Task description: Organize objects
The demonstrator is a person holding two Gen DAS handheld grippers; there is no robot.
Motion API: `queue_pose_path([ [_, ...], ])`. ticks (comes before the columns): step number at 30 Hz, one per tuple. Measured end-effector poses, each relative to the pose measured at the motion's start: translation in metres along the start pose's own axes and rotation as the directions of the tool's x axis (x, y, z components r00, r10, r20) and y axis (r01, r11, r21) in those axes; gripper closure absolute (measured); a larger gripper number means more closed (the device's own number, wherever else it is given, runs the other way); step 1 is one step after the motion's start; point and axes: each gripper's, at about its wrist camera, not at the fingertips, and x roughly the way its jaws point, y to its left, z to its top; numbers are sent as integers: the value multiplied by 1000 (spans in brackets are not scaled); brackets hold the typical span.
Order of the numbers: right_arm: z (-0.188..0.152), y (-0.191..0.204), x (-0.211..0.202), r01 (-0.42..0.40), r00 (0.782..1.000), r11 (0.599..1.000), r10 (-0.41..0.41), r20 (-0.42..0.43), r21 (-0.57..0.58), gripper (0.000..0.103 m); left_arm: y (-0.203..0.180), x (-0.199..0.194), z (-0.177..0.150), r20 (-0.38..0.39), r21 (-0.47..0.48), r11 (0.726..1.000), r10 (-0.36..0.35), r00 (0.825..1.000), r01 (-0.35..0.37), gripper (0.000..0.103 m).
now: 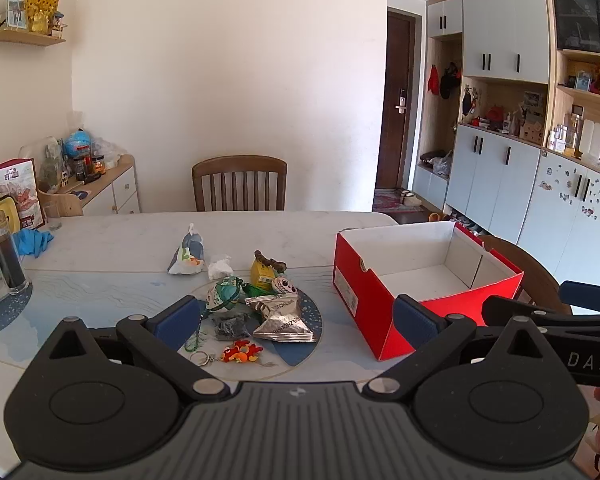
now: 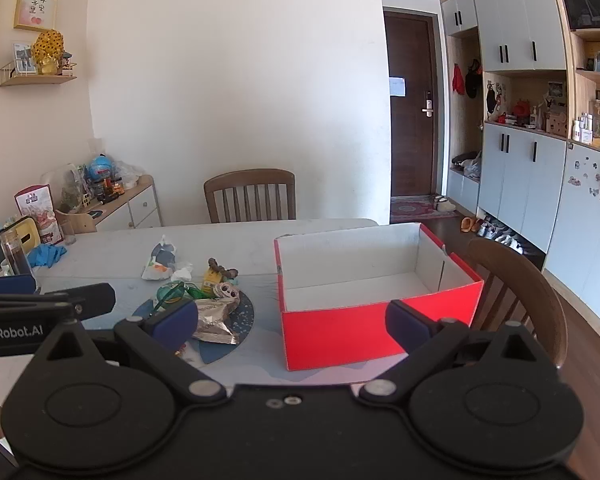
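An empty red box (image 1: 384, 300) with a white inside stands on the right of the table; it fills the middle of the right wrist view (image 2: 340, 332). A pile of small objects lies left of it: a silver foil packet (image 1: 282, 320), a green-white ball (image 1: 222, 294), a yellow carton (image 1: 263, 274), an orange plush keyring (image 1: 242, 352), a white pouch (image 1: 188, 254). My left gripper (image 1: 296, 318) is open and empty, above the near side of the pile. My right gripper (image 2: 292, 324) is open and empty, in front of the box.
A wooden chair (image 1: 239, 182) stands at the table's far side, another chair (image 2: 516, 292) right of the box. A glass jar (image 1: 4, 258), blue gloves (image 1: 32, 240) and a snack bag (image 1: 18, 192) sit at the table's left end. Cabinets (image 1: 500, 184) line the right wall.
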Motion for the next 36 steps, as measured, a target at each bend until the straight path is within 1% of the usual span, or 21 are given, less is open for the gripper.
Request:
queue_pose_path([
  [4,-1,1,5,-3,1000,1000,3,-7,0,3,6,8,1,-10,-6,1000,2,1000,-2,0],
  [9,1,13,20,-15,1000,1000,15,-21,-9,4,21,23,1,-28,-23,1000,6,1000,-6,1],
  [15,4,33,47,-52,997,998,50,-54,-38,6,48,52,2,-79,-53,999,7,997,-11,1],
  [17,4,41,58,-66,995,997,62,-77,-49,8,57,64,4,-101,-62,998,0,995,-6,1],
  [23,9,64,93,-93,988,993,84,-129,-69,11,83,103,13,-121,-56,998,-21,992,14,1],
  [28,8,78,124,-113,980,988,93,-177,-103,14,102,144,20,-147,-52,998,-51,988,43,1],
  [30,8,83,136,-110,977,987,85,-195,-116,14,108,161,22,-161,-47,998,-55,985,48,1],
  [33,8,89,157,-101,972,988,74,-224,-115,14,117,187,23,-185,-46,997,-74,980,66,1],
  [36,7,96,175,-107,967,985,72,-246,-132,14,124,215,23,-219,-36,995,-98,971,93,1],
])
